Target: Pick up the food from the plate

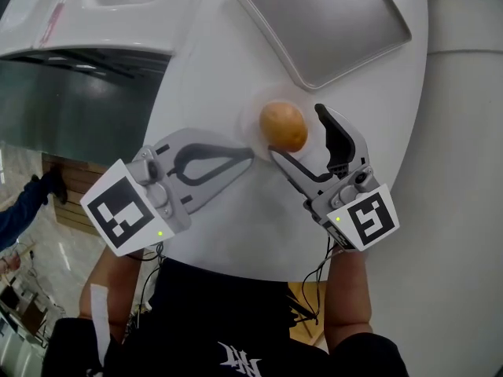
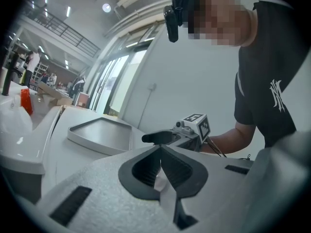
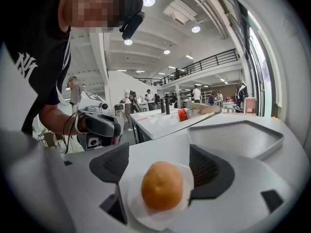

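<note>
On the white round table [image 1: 228, 226], a small white plate [image 1: 250, 120] carries the food [image 1: 283, 126], a round golden-brown piece that sits at the plate's middle, untouched. Around it stands the right gripper [image 1: 296, 132], its two fingers spread wide, one on each side of the food and both clear of it; the right gripper view shows the dark ribbed pads [image 3: 206, 166] flanking the piece with pale plate visible in the gaps. From the other side the left gripper [image 1: 251, 154] lies low over the table, its fingers pressed together, the tips right at the plate's near rim. The left gripper view shows a thin pale sliver low between those closed pads, though whether that is the plate's edge is not clear. Beyond the plate, near it but apart, a grey rectangular tray [image 1: 322, 22] rests empty side up at the table's far part. Both grippers point inward toward the plate, their marker cubes nearest the person, who wears a black shirt [image 1: 236, 320]
</note>
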Demonstrator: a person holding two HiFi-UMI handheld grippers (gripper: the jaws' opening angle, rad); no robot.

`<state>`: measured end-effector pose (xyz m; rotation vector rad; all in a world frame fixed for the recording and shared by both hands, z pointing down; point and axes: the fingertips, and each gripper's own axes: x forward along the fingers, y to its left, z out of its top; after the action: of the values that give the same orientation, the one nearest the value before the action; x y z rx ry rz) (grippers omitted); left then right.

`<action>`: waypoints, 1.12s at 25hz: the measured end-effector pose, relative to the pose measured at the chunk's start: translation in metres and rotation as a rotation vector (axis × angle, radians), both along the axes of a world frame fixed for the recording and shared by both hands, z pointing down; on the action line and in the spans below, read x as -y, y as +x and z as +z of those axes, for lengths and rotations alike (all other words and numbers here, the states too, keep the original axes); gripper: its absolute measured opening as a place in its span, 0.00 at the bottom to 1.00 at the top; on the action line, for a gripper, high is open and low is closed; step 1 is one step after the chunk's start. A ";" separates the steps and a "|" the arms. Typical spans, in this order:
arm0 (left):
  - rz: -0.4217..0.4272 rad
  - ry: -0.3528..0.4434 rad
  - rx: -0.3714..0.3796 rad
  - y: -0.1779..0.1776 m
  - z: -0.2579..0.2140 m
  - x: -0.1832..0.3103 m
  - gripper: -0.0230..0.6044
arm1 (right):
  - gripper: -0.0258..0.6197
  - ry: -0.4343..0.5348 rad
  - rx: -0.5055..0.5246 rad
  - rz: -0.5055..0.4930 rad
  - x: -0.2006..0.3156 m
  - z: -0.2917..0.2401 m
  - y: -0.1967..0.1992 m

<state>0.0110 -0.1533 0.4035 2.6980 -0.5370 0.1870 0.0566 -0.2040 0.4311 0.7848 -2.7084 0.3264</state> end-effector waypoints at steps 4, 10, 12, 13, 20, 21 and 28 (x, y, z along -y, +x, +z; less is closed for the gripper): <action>0.004 0.005 0.008 0.001 0.015 0.006 0.05 | 0.61 -0.019 -0.025 -0.027 0.005 0.022 -0.005; 0.001 -0.009 0.006 0.001 0.027 0.008 0.05 | 0.62 -0.037 -0.069 -0.041 0.007 0.043 -0.009; -0.001 -0.009 0.008 0.000 0.027 0.008 0.05 | 0.62 -0.046 -0.089 -0.043 0.006 0.047 -0.009; -0.002 -0.009 0.009 0.000 0.027 0.009 0.05 | 0.62 -0.053 -0.096 -0.043 0.006 0.049 -0.008; 0.000 0.010 0.006 0.001 0.025 0.011 0.05 | 0.62 -0.059 -0.146 -0.049 0.005 0.055 -0.006; 0.001 0.010 0.007 0.001 0.025 0.010 0.05 | 0.62 -0.060 -0.155 -0.046 0.005 0.056 -0.006; -0.008 0.016 0.007 -0.001 0.024 0.011 0.05 | 0.62 -0.060 -0.167 -0.047 0.002 0.058 -0.003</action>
<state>0.0100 -0.1640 0.4280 2.7111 -0.5535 0.1907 0.0534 -0.2064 0.4887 0.6984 -2.5448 0.3157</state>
